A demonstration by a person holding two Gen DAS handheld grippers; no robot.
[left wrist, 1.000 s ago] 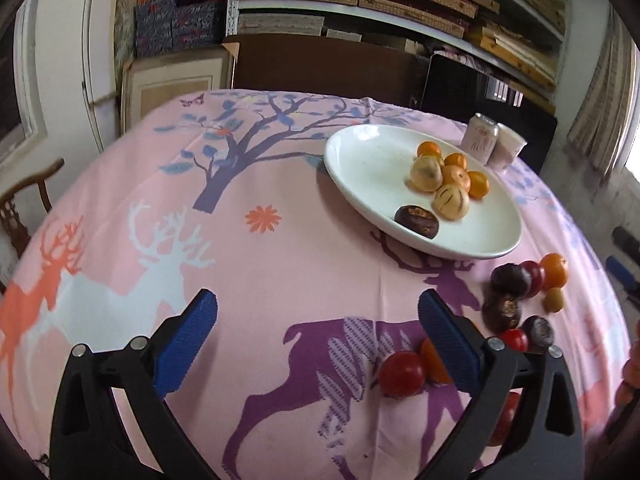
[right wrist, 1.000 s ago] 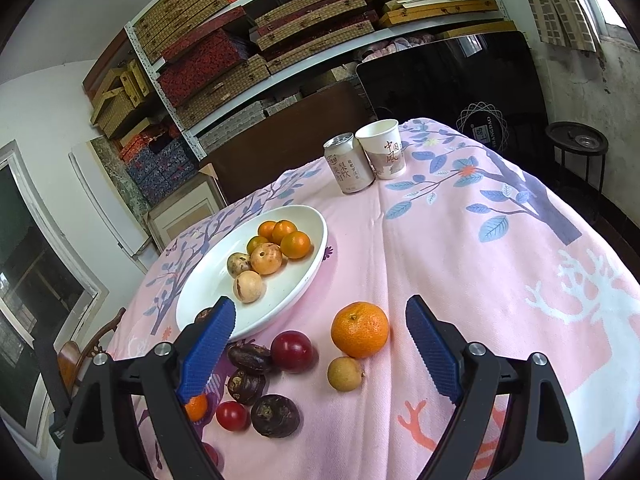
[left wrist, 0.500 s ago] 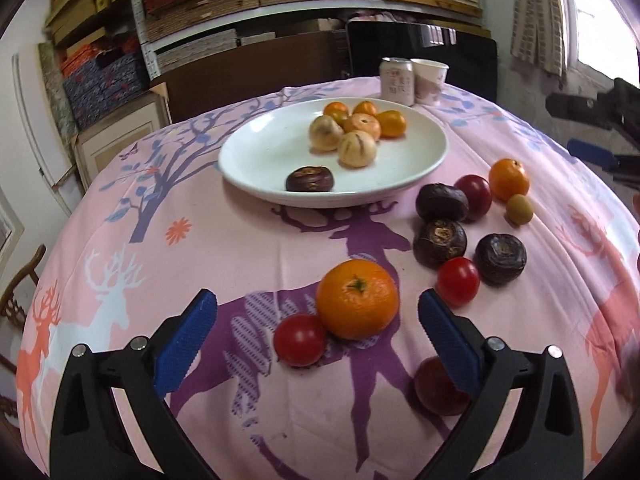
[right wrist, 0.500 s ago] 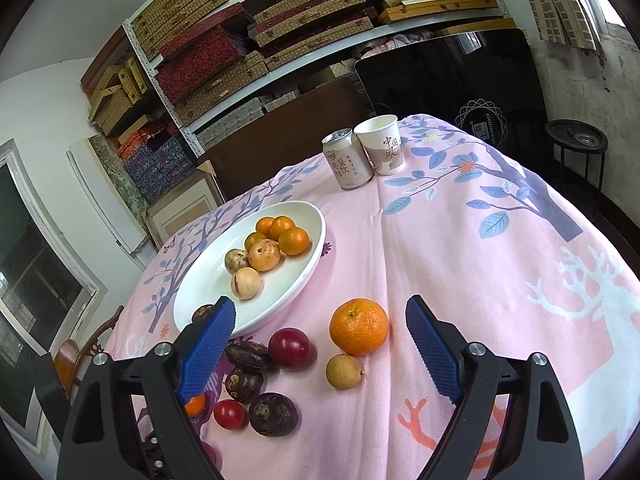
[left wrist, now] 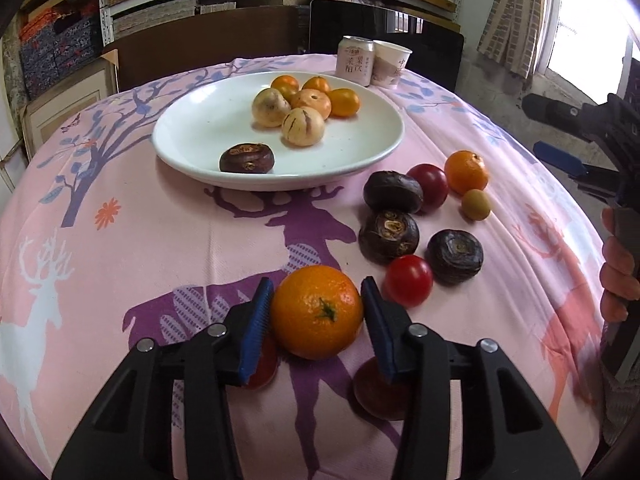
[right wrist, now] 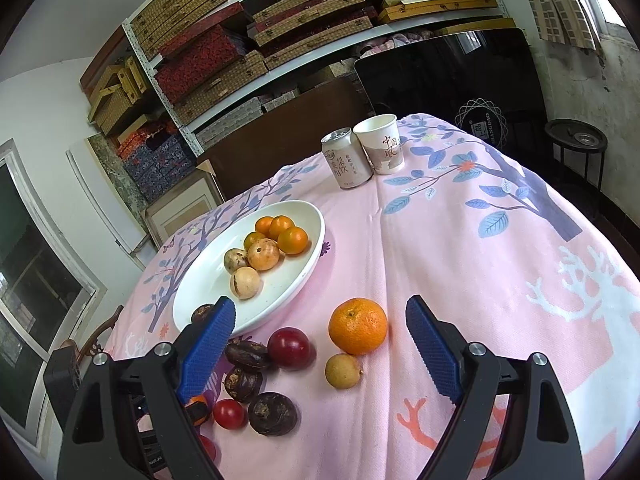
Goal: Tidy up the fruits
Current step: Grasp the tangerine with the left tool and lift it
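Observation:
My left gripper point(left wrist: 316, 312) has closed its blue pads on a large orange point(left wrist: 317, 312) low over the pink tablecloth. A white plate point(left wrist: 192, 128) behind it holds several small oranges, pale round fruits and one dark fruit point(left wrist: 247, 158). To the right lie dark fruits point(left wrist: 389, 236), red fruits point(left wrist: 409, 280), a small orange point(left wrist: 466, 172) and a small yellow fruit point(left wrist: 476, 204). My right gripper point(right wrist: 318, 344) is open and empty above the cloth; the small orange point(right wrist: 358, 326) and a red fruit point(right wrist: 290, 348) lie between its fingers. The plate also shows in the right wrist view point(right wrist: 200, 276).
A drink can point(left wrist: 355, 60) and a paper cup point(left wrist: 390, 64) stand at the table's far edge, behind the plate. Two more red fruits lie partly hidden under my left fingers point(left wrist: 380, 392). Shelves with boxes fill the back wall.
My left gripper swung right towards the loose fruit, moved onto the large orange and closed from wide open onto it. My right gripper has stayed open and almost still.

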